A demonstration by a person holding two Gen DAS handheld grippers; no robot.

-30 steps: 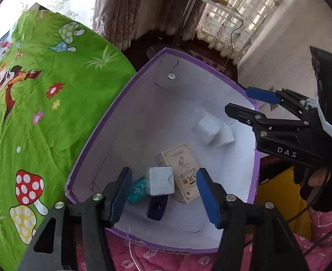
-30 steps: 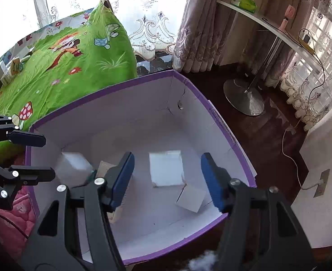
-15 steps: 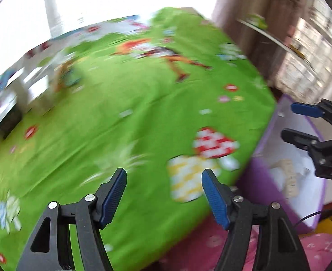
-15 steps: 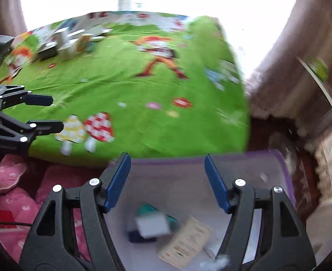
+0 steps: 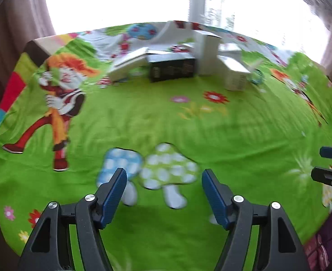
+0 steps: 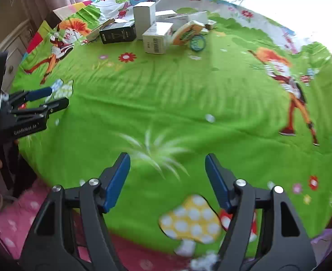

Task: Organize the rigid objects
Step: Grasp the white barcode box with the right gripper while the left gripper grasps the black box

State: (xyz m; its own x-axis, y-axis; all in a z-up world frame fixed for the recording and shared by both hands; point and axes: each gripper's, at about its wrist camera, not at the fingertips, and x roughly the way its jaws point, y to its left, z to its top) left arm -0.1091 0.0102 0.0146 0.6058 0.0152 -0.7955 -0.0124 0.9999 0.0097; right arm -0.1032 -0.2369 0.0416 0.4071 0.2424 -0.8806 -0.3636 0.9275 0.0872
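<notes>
Both grippers [image 5: 163, 192] [image 6: 167, 178] off box, empty, agape

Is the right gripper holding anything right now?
No, the right gripper has its blue pads apart with only the green cloth showing between them.

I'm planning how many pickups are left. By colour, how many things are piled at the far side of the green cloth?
Black box: 1
White boxes: 4 that I can tell apart; more may be hidden behind
Orange-yellow box: 1
Teal ring: 1
Total: 7 at least
</notes>
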